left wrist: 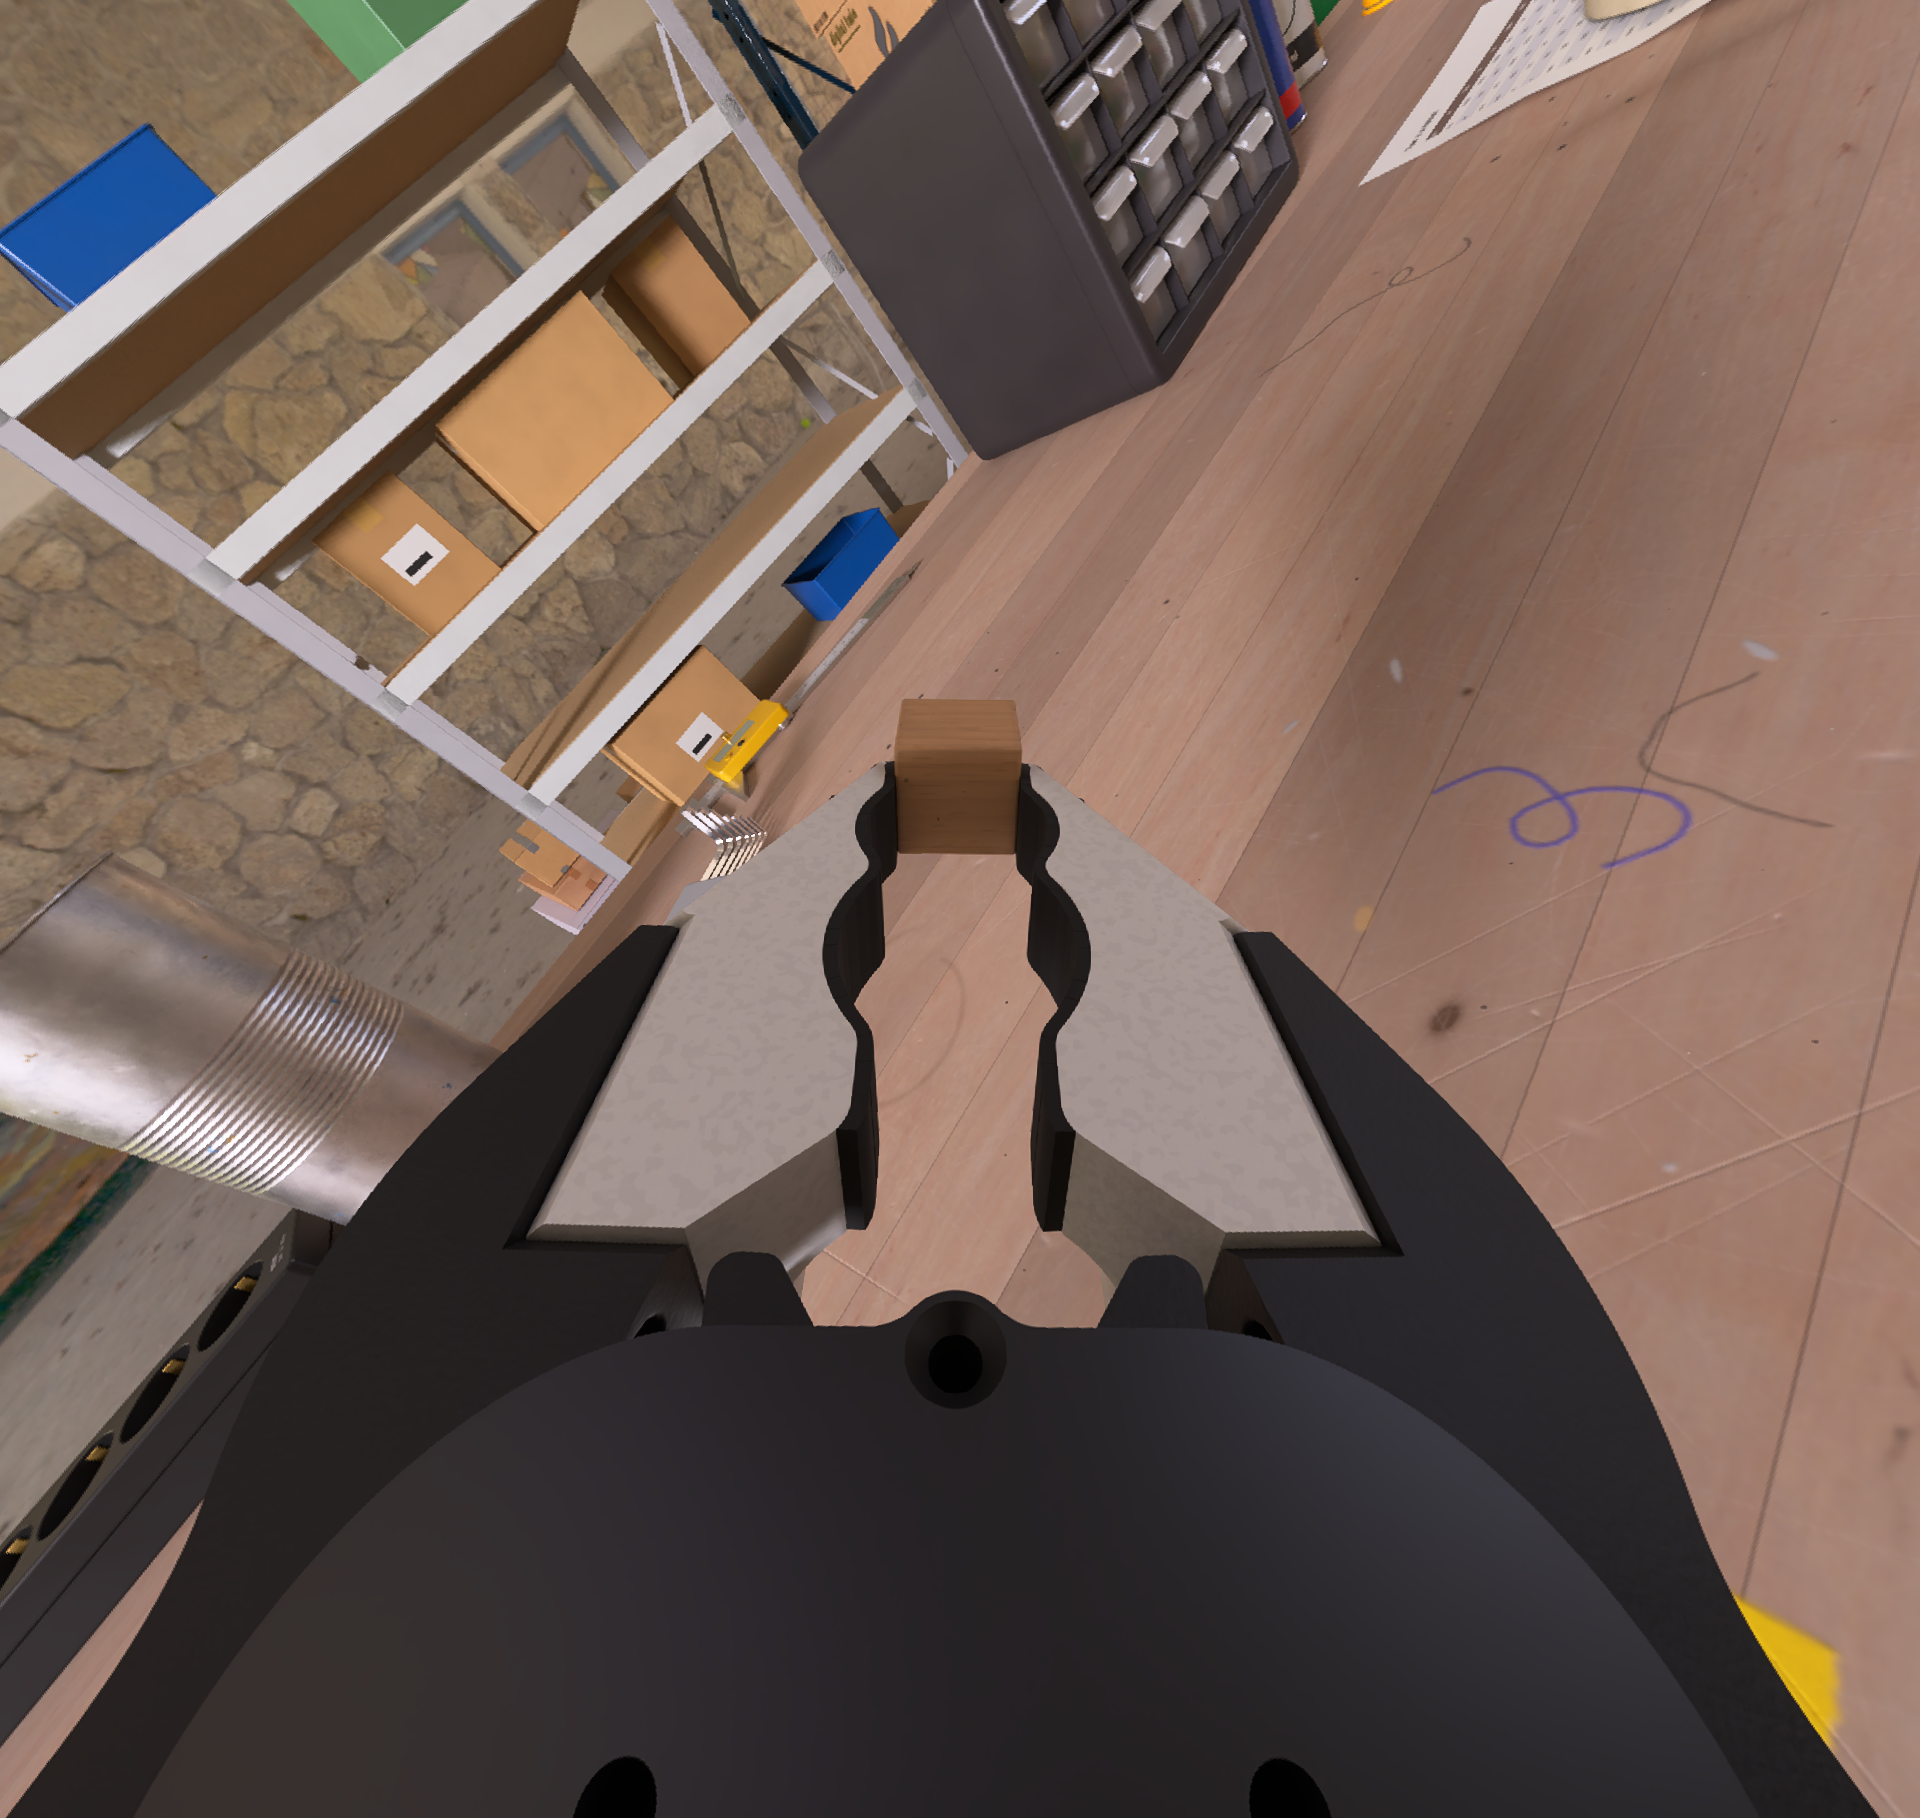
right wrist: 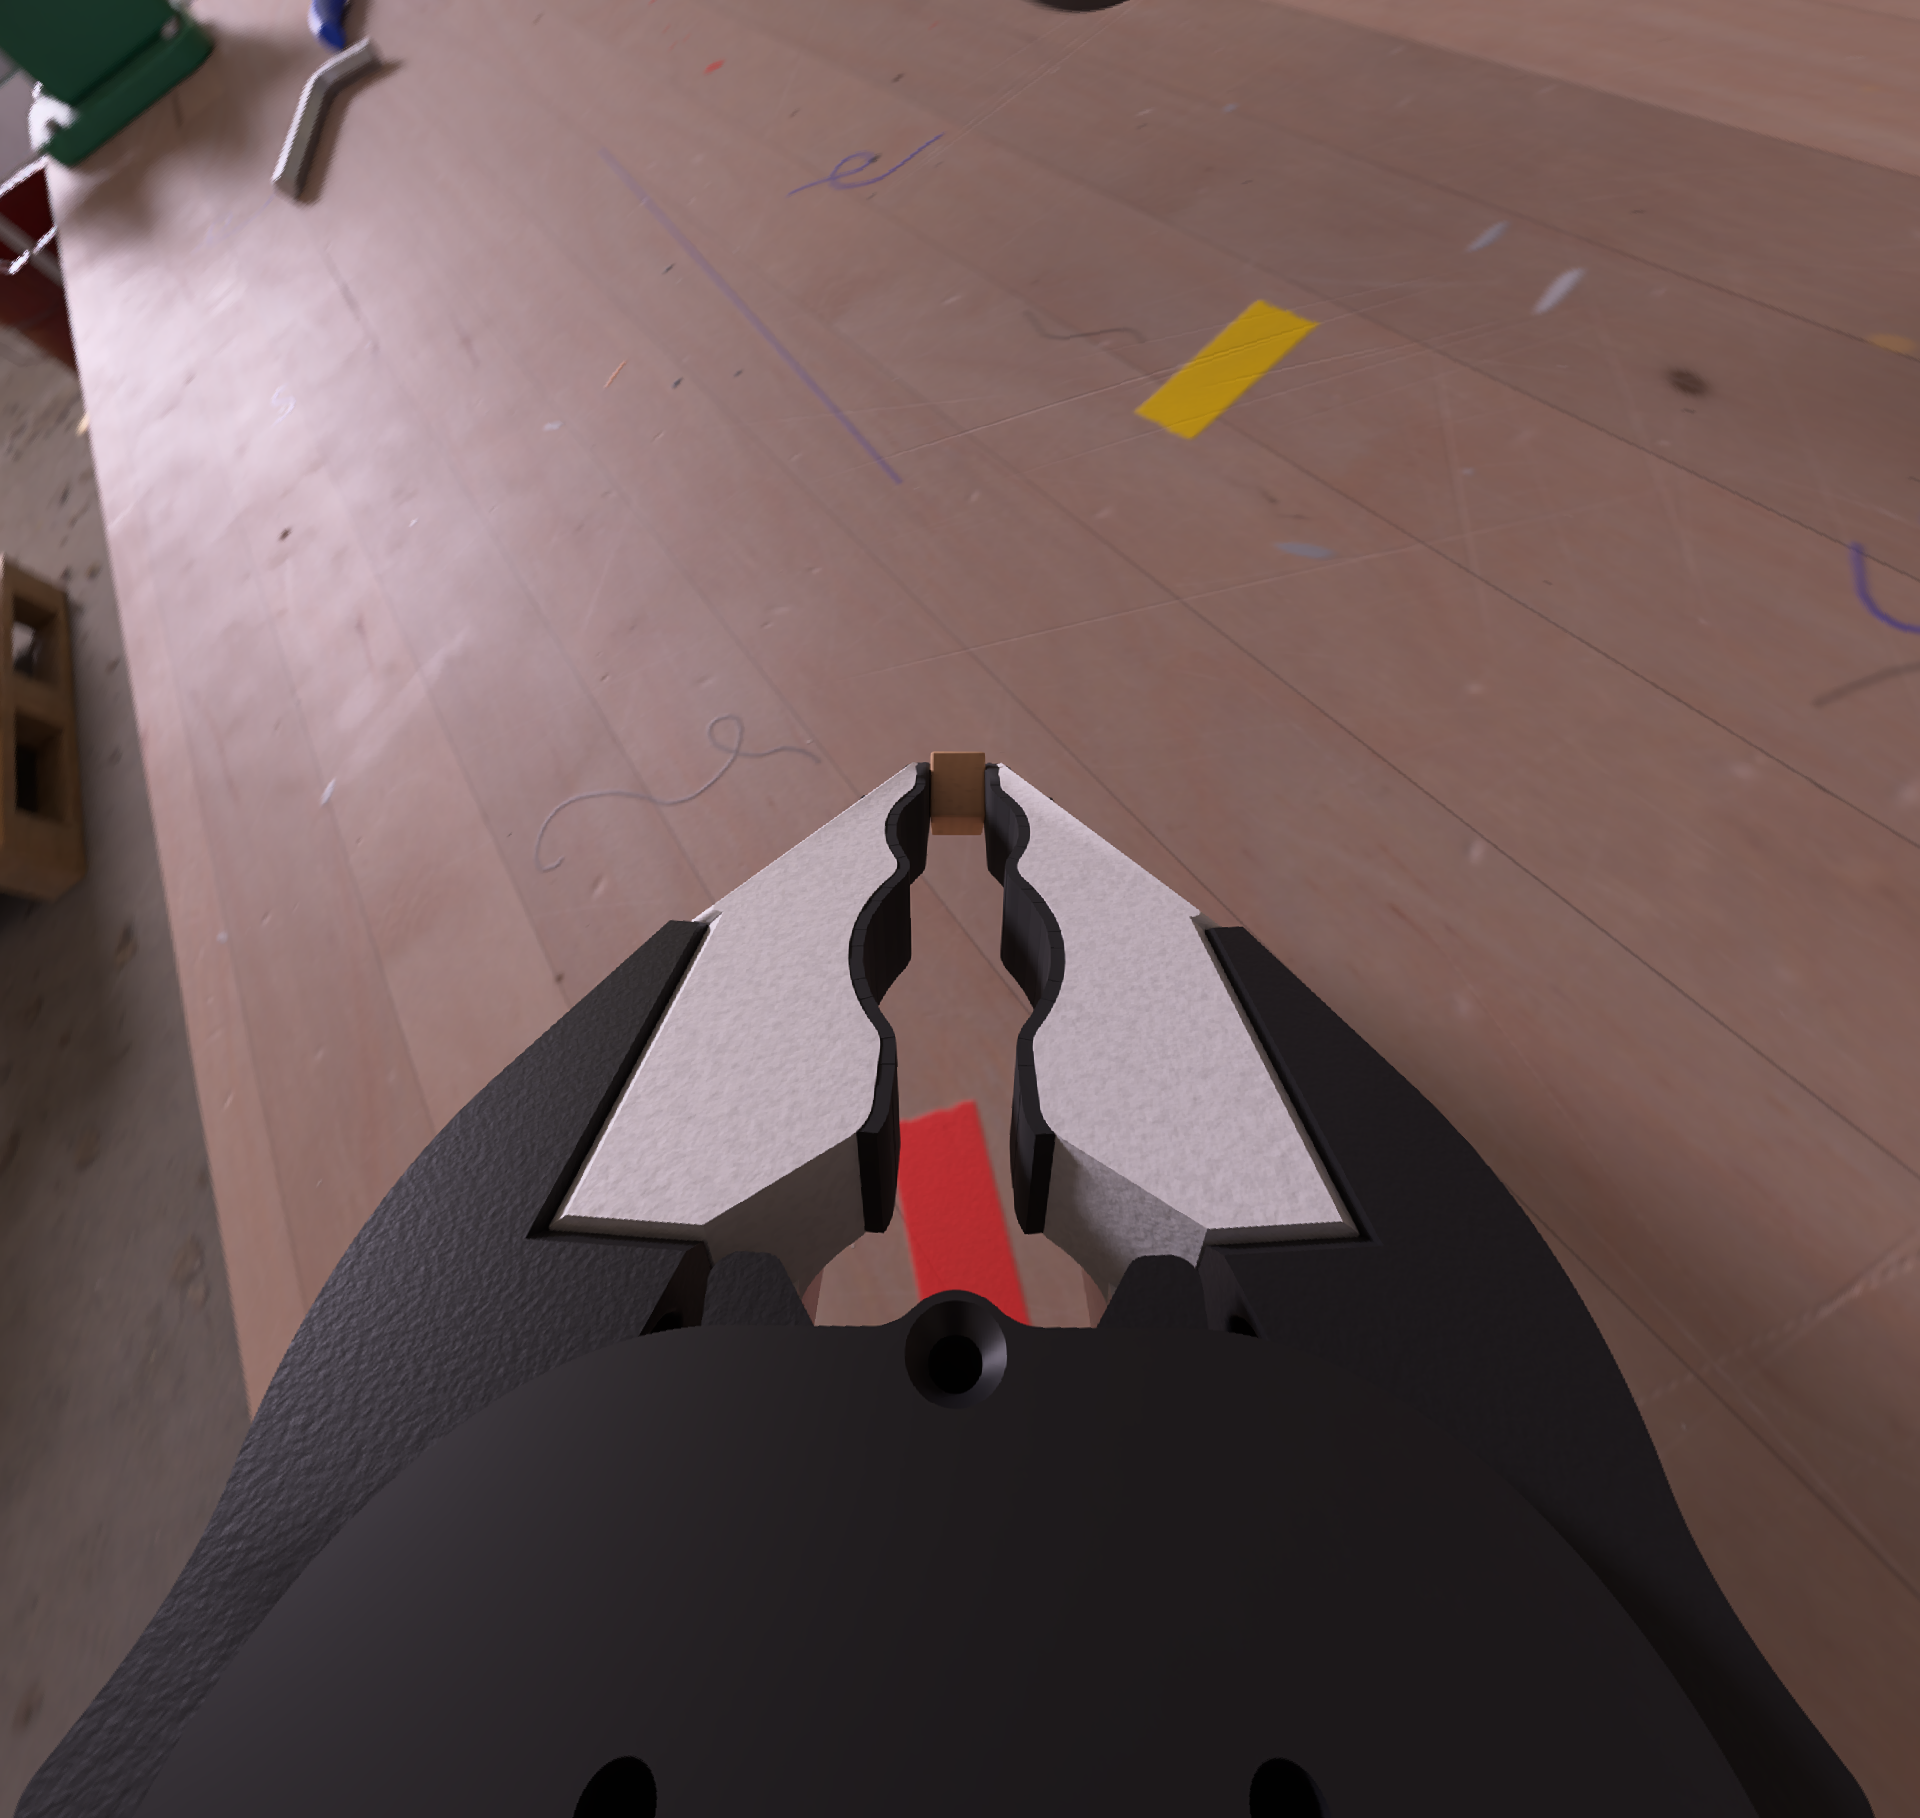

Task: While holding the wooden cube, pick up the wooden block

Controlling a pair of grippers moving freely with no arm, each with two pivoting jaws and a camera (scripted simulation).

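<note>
Each piece sits straight ahead at its holder's tips: the left gripper clamps the wooden cube, the right gripper pinches the wooden block (narrower), both above the table.

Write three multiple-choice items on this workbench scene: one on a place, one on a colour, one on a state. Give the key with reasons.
1. Where is the wooden piece in the left wrist view?
A. flat on the bench
B. between the left hand-held gripper's fingertips
C. on the shelf

2. What colour is the tape strip far ahead in the right wrist view?
A. yellow
B. green
C. white

3. The right hand-held gripper is:
A. wide open and empty
B. shut on a small wooden piece
C. out of view

Key: B, the wooden cube sits clamped in the left hand-held gripper; A, the tape strip is yellow; B, the right hand-held gripper pinches the wooden block.
</note>
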